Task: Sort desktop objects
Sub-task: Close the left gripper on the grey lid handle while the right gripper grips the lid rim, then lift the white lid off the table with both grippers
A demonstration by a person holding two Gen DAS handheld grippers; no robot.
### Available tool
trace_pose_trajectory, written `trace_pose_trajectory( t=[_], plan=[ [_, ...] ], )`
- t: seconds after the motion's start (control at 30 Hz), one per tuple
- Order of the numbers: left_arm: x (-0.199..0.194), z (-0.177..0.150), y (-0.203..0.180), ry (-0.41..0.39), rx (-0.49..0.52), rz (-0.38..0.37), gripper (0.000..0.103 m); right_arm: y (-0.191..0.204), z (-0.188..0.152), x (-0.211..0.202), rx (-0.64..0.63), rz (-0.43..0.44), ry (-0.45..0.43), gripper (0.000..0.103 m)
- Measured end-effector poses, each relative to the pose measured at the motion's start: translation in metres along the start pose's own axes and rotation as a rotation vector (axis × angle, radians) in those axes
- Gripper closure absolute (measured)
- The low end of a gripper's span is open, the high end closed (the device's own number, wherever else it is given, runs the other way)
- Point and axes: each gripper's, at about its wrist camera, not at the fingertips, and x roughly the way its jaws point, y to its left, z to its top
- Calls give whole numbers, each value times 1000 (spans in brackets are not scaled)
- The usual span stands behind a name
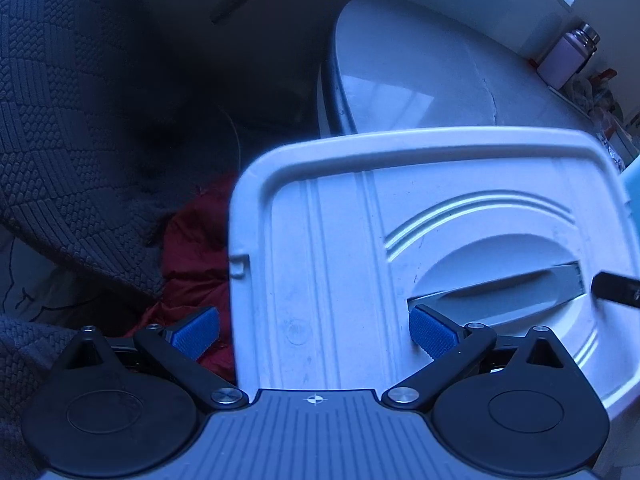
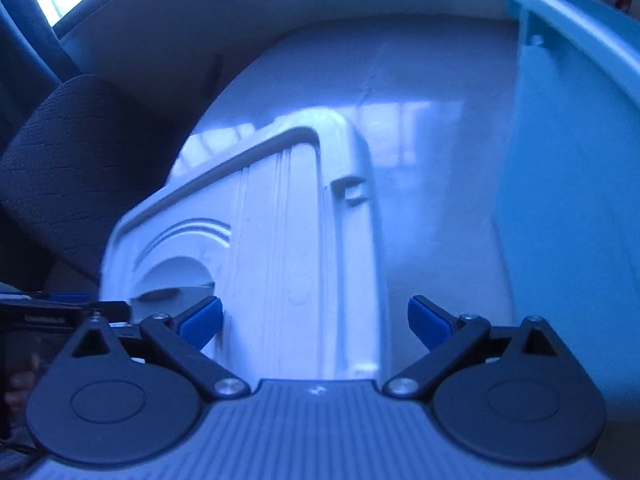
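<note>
Both tools, left (image 1: pixel 314 336) and right (image 2: pixel 314 322), gape over the flat white lid (image 1: pixel 420 240).

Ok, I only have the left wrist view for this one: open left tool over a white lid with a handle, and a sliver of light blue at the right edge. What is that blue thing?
Observer: A light-blue container with a thick rim, standing right of the white lid.
Reviewer: Does it touch the lid?
Observer: No. A strip of bare table shows between them.
Reviewer: And the right tool? I only see a dark tip.
Observer: The right tool is open and holds nothing. The lid's near edge lies between its fingers.
</note>
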Motion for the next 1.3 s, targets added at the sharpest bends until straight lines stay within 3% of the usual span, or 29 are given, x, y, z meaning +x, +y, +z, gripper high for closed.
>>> trace_pose_trajectory(
  t=[0.1,0.13,0.2,0.37,0.5,0.77,0.87,0.93,1.13,1.3],
  plan=[
    [1,-1,4,-3,-14,-11,1,4,9,17,5,57,69,6],
    [1,-2,6,-6,-23,-11,1,4,10,20,2,66,64,16],
    [2,-2,11,-9,-47,-11,1,2,11,25,20,94,72,24],
    [10,-4,25,-21,-143,-85,0,-3,8,26,68,130,106,26],
    [17,-3,29,-38,-183,-104,0,2,9,22,32,127,109,26],
    [15,-8,22,-10,-108,-112,0,-3,-1,14,53,133,125,26],
    [15,-10,26,4,-28,-139,0,-4,-4,13,53,143,130,26],
    [17,-13,34,-6,-7,-175,0,-2,-4,13,47,144,128,26],
    [43,-15,66,14,-186,-355,0,-6,-1,12,32,142,135,26],
    [50,-22,72,30,-174,-423,0,-9,0,13,28,146,141,26]
  ],
)
